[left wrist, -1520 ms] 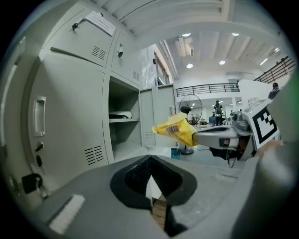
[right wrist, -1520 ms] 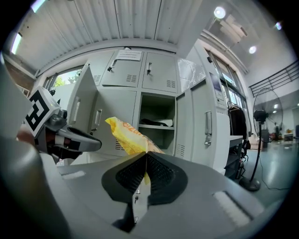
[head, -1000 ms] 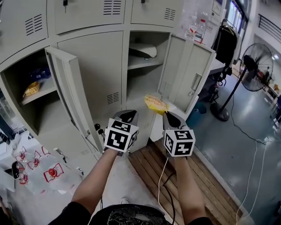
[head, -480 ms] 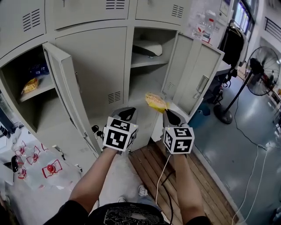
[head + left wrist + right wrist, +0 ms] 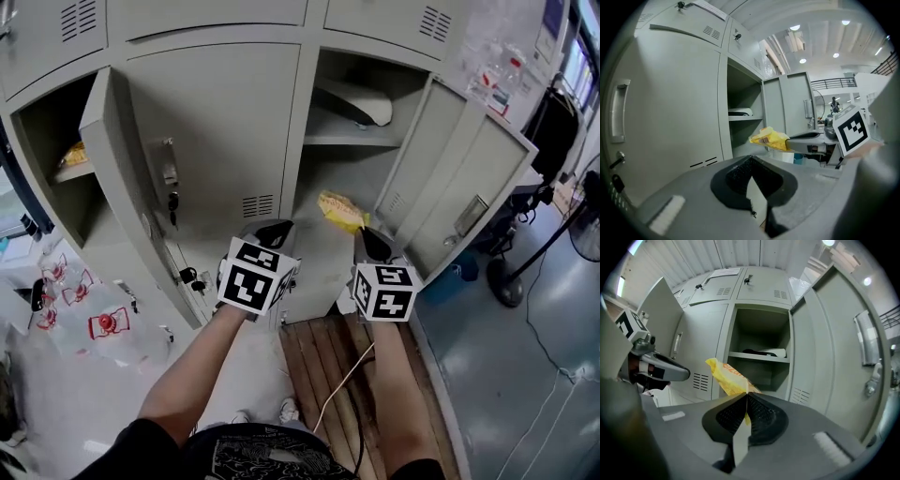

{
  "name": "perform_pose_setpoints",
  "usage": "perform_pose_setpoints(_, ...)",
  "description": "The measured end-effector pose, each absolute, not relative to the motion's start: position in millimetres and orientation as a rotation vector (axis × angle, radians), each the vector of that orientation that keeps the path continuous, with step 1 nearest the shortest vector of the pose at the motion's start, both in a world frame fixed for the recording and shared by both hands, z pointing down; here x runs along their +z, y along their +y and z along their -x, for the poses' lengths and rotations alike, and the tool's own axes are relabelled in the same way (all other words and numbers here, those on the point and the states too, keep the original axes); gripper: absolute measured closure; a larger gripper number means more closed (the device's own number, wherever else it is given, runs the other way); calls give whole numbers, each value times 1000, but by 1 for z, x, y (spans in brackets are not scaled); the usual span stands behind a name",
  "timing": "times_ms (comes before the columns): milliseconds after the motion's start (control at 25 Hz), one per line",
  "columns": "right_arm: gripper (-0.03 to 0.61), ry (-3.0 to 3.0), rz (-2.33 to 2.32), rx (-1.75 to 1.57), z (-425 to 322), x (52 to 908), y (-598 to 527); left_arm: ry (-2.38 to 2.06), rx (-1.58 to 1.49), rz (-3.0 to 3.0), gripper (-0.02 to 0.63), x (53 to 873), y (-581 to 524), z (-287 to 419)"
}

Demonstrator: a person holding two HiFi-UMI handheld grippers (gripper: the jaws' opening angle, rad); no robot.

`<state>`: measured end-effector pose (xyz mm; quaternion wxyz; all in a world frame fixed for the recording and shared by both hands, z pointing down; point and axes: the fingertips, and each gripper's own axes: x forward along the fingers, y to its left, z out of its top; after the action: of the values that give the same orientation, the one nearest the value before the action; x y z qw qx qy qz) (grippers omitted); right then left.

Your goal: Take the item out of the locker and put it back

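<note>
A yellow snack bag (image 5: 342, 211) hangs in front of the open locker compartment (image 5: 352, 187), below its shelf (image 5: 354, 141). My right gripper (image 5: 365, 232) is shut on the bag's lower end; in the right gripper view the bag (image 5: 727, 377) sticks up to the left from the closed pads (image 5: 759, 412) of that gripper (image 5: 746, 397). My left gripper (image 5: 276, 229) is level with it to the left, in front of the closed locker door, shut with nothing in it (image 5: 751, 177). From the left gripper view the bag (image 5: 770, 139) and the right gripper (image 5: 806, 140) show side-on.
A white and dark item (image 5: 361, 103) lies on the upper shelf. The compartment's door (image 5: 469, 187) stands open on the right. Further left, another locker door (image 5: 122, 178) is open with keys (image 5: 173, 202) hanging. Plastic bags (image 5: 94, 323) lie lower left; a wooden pallet (image 5: 328, 366) is underfoot.
Both grippers have moved closer to the lockers, and the open compartment now lies straight ahead of the bag. The right gripper keeps its hold on the bag.
</note>
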<state>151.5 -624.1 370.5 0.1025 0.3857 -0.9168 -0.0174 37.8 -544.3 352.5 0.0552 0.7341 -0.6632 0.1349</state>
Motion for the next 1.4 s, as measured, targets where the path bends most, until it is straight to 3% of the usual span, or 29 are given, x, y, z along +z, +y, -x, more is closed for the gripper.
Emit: perform_pose_setpoints(1400, 552, -2637, -866, -226, -62, 424, -766, -2353, 396, -1780, 614, 364, -575, 25)
